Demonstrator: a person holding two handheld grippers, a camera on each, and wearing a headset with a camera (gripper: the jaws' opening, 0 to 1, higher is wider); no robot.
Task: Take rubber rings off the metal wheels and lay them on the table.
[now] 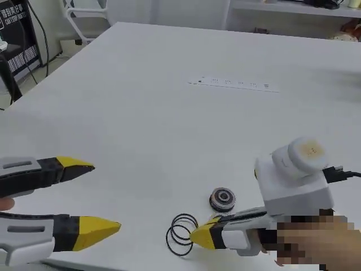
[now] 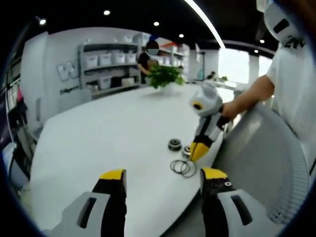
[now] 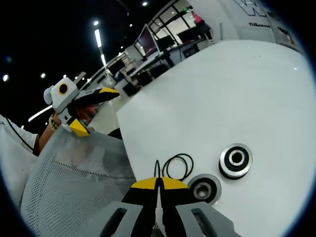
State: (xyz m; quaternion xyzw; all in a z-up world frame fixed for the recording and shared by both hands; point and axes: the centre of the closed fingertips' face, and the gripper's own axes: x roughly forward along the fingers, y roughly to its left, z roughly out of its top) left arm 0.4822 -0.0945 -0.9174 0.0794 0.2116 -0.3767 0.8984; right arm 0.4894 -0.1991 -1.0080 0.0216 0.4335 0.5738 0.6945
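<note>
Black rubber rings (image 1: 180, 231) lie in a small overlapping pile near the table's front edge, also seen in the left gripper view (image 2: 181, 167) and the right gripper view (image 3: 177, 165). My right gripper (image 1: 197, 234) touches that pile, its jaws shut on a thin rubber ring that stands edge-on between the tips (image 3: 158, 183). Just behind it is a metal wheel (image 1: 222, 199). The right gripper view shows two wheels: one with a black ring on it (image 3: 235, 160) and a bare one (image 3: 204, 188). My left gripper (image 1: 98, 197) hovers open at the left, holding nothing (image 2: 163, 175).
The white table (image 1: 169, 113) stretches far back, with a flat white strip (image 1: 234, 84) lying mid-table. A mesh chair back (image 2: 276, 163) stands at the table's near edge. A person's hand (image 1: 316, 243) holds the right gripper.
</note>
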